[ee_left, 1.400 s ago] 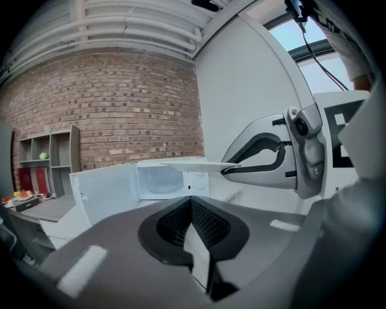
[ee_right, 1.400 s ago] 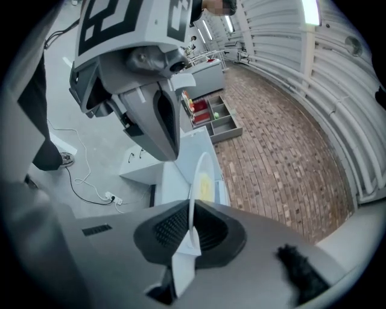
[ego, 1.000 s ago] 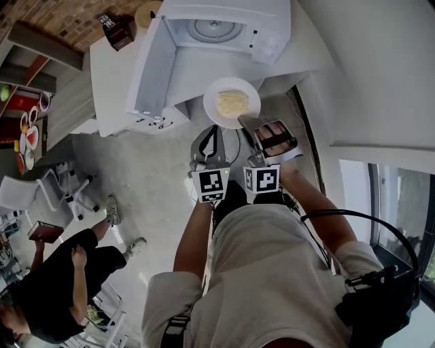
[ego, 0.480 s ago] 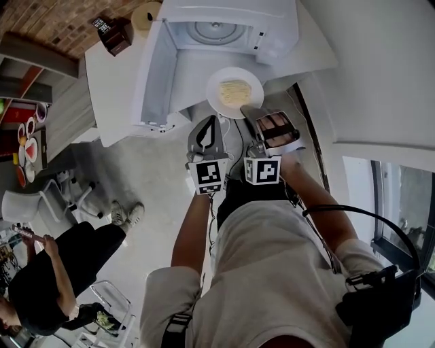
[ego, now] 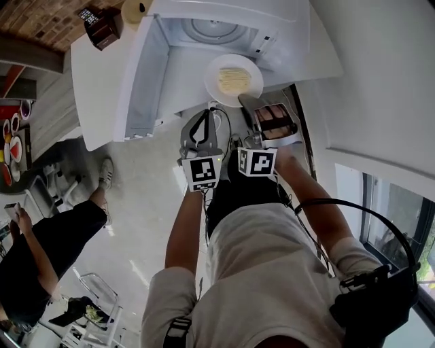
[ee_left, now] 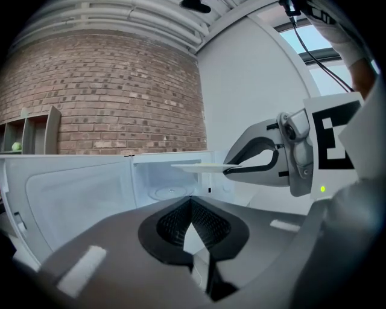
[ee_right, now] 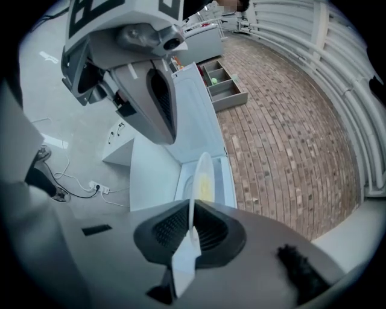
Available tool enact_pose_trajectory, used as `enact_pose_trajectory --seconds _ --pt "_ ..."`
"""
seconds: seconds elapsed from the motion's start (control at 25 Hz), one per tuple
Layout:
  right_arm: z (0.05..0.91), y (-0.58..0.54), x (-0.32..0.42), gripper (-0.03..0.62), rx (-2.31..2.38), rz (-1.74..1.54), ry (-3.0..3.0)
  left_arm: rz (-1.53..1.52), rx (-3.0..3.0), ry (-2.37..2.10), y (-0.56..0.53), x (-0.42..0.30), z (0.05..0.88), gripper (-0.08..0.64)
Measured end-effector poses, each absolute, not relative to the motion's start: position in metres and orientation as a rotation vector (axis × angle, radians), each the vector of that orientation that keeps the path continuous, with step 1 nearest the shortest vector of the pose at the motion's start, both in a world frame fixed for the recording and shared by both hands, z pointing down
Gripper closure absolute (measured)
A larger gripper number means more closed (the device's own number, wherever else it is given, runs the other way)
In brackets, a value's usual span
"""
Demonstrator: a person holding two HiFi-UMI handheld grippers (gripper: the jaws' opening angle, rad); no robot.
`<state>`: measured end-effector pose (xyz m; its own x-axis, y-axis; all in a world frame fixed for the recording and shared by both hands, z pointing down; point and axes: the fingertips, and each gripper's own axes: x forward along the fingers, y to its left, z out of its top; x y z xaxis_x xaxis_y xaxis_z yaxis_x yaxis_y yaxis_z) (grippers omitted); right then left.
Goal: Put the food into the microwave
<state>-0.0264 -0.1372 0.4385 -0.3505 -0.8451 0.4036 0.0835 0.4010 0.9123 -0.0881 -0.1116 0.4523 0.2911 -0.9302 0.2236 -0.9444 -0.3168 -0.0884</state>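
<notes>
The white microwave stands on a white counter with its door swung open to the left. A white plate with flat yellow food hangs level at the mouth of the cavity. My right gripper is shut on the plate's near rim. In the right gripper view the plate runs edge-on out from between the pads. My left gripper sits just left of it, shut and empty, pointing at the cavity. From the left gripper view the plate shows held by the right gripper.
A brown box sits on the counter left of the microwave. A person in dark clothes stands on the floor at the lower left. Cables lie on the floor. A white wall closes in on the right.
Both grippers have moved forward toward the microwave, carrying the plate from in front of the counter up to the cavity's mouth. The person at the lower left has shifted.
</notes>
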Motion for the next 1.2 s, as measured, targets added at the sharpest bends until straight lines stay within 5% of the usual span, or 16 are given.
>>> enact_pose_trajectory --seconds 1.2 --pt "0.516 -0.278 -0.072 0.571 0.666 -1.031 -1.627 0.45 2.402 -1.734 -0.23 -0.123 0.52 0.554"
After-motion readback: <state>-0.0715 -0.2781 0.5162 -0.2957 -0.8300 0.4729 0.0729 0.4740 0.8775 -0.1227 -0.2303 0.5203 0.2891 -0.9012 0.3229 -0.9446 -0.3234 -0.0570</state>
